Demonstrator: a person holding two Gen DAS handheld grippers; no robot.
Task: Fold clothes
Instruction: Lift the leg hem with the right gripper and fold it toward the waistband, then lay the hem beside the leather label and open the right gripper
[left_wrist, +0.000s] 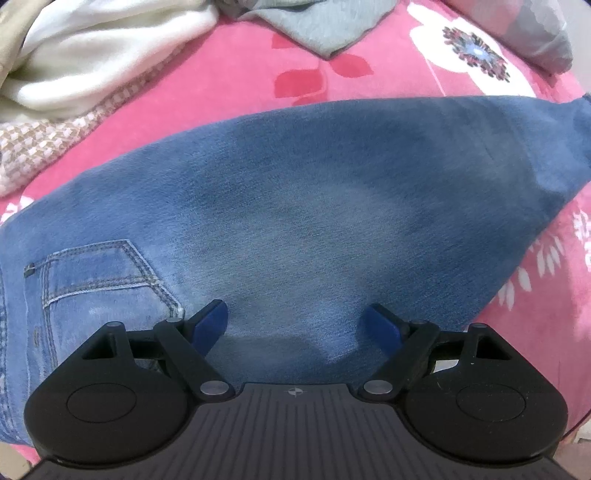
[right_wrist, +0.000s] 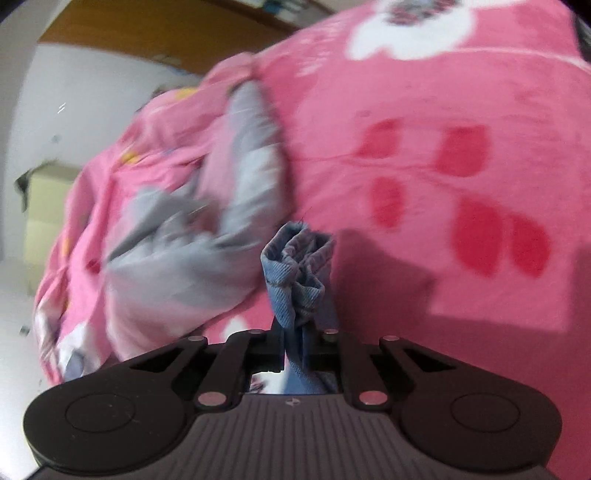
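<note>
Blue denim jeans (left_wrist: 295, 206), woven twill, faded pale at centre and darker toward the edges, spread flat across the pink fleece bed cover (left_wrist: 229, 77). Stitched back pocket (left_wrist: 103, 280) with doubled seams and a small rivet at lower left. Leg tapering toward the bed's right side, end cut off by the frame. Left hand-held gripper (left_wrist: 295, 325) just above the denim, blue-padded fingers (left_wrist: 210, 325) spread wide apart, nothing between them.

Right hand-held gripper (right_wrist: 301, 332) clamped on a bunched, crumpled fold of the jeans (right_wrist: 299, 266), hem edges frayed and puckered, standing up past the fingertips.

Cream fleece garment (left_wrist: 92, 55) and a beige-and-white woven piece (left_wrist: 40, 144) at the bed's far left corner; grey knit (left_wrist: 317, 26) at the far edge.

Right wrist view motion-blurred; grey-and-pink bedding (right_wrist: 192, 229) left of the fold, shape hard to make out.
</note>
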